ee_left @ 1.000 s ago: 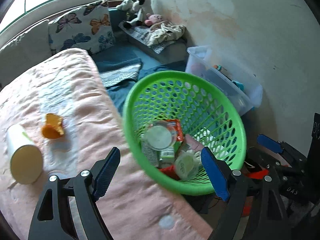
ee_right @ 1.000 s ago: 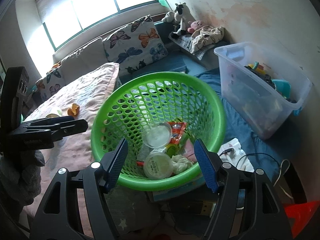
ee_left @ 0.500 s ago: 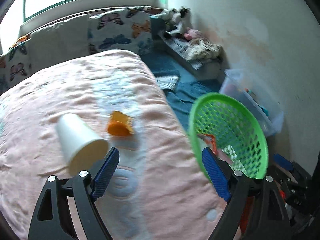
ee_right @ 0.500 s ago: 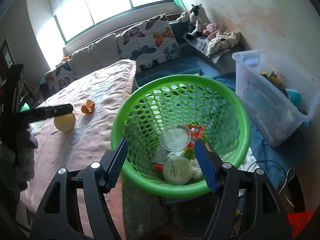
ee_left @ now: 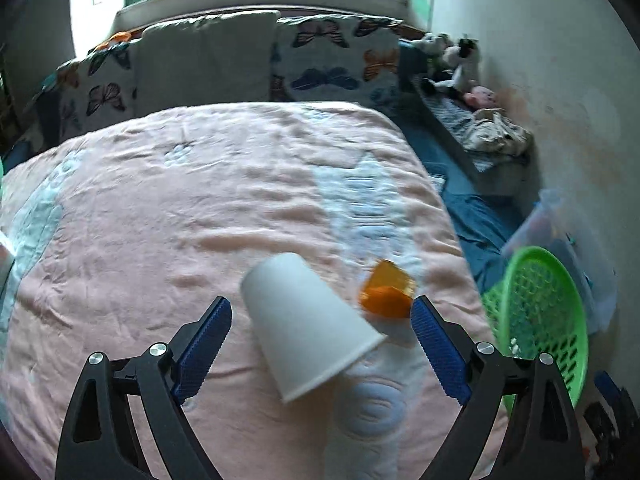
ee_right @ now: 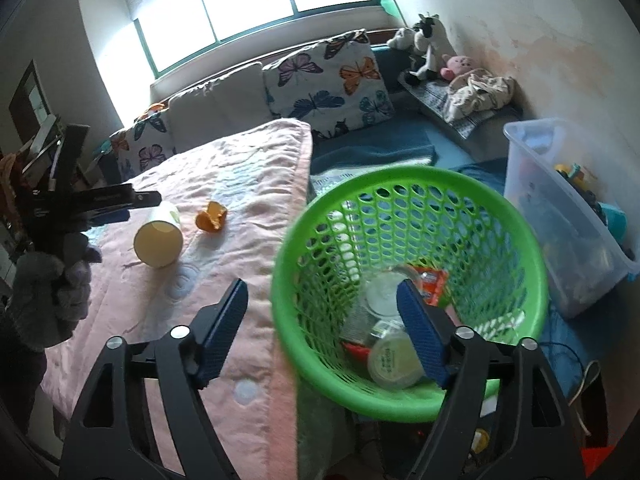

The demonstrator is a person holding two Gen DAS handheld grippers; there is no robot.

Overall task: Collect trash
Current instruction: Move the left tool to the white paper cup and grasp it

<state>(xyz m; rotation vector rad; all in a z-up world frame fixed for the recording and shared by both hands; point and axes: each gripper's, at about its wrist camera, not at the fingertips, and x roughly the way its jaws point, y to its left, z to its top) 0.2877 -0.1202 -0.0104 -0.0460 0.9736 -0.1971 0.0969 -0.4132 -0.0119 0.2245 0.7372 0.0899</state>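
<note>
A white paper cup lies on its side on the pink blanket, with an orange scrap just right of it. My left gripper hovers over the cup with its jaws opening; the cup sits between the fingers, untouched. The same cup and orange scrap show in the right wrist view, below the left gripper. My right gripper is above the rim of the green basket, jaws opening, empty. Lids and wrappers lie in the basket.
A clear plastic bin of toys stands right of the basket. Butterfly pillows and stuffed toys line the back by the window. A gloved hand holds the left gripper. Cables lie on the floor.
The left gripper swung left from over the basket to over the cup on the blanket and opened wider. The right gripper shifted left to the basket's near-left rim and opened wider.
</note>
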